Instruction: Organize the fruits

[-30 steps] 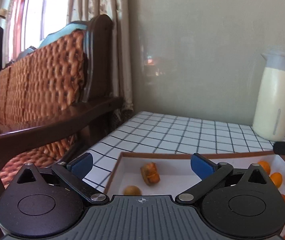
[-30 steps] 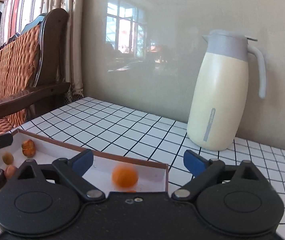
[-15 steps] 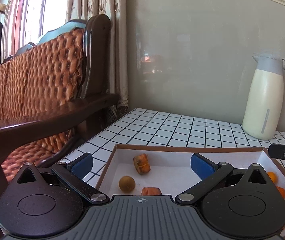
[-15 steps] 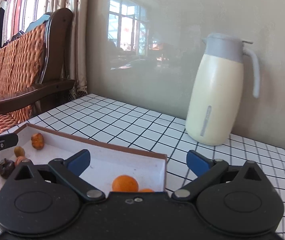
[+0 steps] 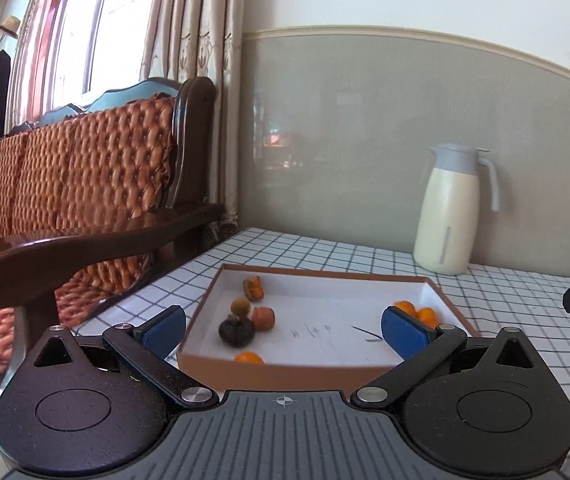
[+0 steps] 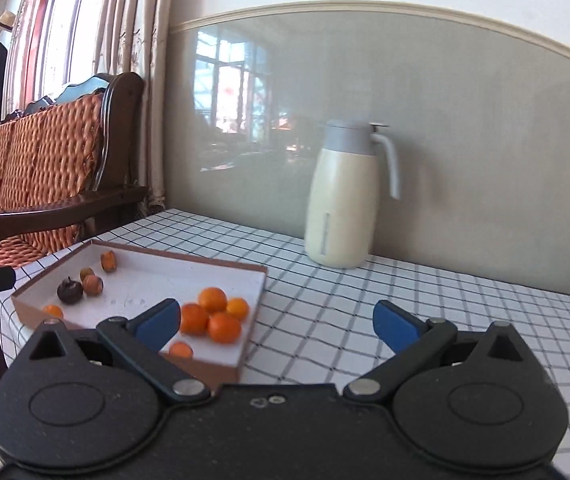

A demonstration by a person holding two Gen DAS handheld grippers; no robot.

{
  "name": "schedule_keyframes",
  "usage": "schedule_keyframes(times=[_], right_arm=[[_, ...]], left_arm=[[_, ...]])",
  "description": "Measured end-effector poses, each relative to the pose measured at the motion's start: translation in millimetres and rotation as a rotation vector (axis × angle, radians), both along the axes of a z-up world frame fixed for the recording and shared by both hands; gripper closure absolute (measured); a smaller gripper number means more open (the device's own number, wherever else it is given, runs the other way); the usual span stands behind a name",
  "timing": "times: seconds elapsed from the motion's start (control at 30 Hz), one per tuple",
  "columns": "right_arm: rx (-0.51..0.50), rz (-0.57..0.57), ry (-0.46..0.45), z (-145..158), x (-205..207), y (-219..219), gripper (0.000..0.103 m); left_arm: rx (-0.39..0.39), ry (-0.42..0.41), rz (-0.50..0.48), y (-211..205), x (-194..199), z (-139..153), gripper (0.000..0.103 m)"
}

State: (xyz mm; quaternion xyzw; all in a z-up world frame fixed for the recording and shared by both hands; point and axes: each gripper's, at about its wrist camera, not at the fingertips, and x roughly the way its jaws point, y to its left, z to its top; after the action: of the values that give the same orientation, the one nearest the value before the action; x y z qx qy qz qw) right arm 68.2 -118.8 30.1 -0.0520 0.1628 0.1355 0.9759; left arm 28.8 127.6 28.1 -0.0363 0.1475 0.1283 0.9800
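Note:
A shallow brown box with a white inside sits on the checked table; it also shows in the right wrist view. Several oranges cluster at its right end, also seen in the left wrist view. At its left end lie a dark mangosteen, a small brown fruit and two orange-brown fruits. One small orange lies by the near wall. My left gripper is open and empty, in front of the box. My right gripper is open and empty, near the box's right corner.
A cream thermos jug stands at the back of the table by the wall, also in the right wrist view. A wooden sofa with orange cushions stands left of the table. The checked tablecloth stretches right of the box.
Both grippers have pulled back and up from the box, so the whole box and its fruit now show. Both stay open and empty.

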Motion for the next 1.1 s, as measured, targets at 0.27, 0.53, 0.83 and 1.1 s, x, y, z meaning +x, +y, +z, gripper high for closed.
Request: schedule_keyframes(times=[0.27, 0.53, 0.83, 1.1], right_arm=[[0.001, -0.040, -0.032, -11.4, -55.8, -19.9, 0.006], [-0.022, -0.005, -0.109, -21.0, -82.9, -11.6, 0.006], [0.102, -0.065, -0.043, -23.2, -74.5, -40.0, 0.006], [0.040, -0.048, -0.069, -25.9, -78.5, -25.4, 0.006]], left_arm=[[0.029, -0.062, -0.074, -40.0, -54.3, 3.1, 0.000], [0.048, -0.089, -0.090, -61.6, -79.5, -12.5, 0.000], [-0.002, -0.092, -0.078, -58.7, -77.8, -21.7, 0.000], [0.093, -0.107, -0.095, -72.8, -80.5, -22.0, 0.000]])
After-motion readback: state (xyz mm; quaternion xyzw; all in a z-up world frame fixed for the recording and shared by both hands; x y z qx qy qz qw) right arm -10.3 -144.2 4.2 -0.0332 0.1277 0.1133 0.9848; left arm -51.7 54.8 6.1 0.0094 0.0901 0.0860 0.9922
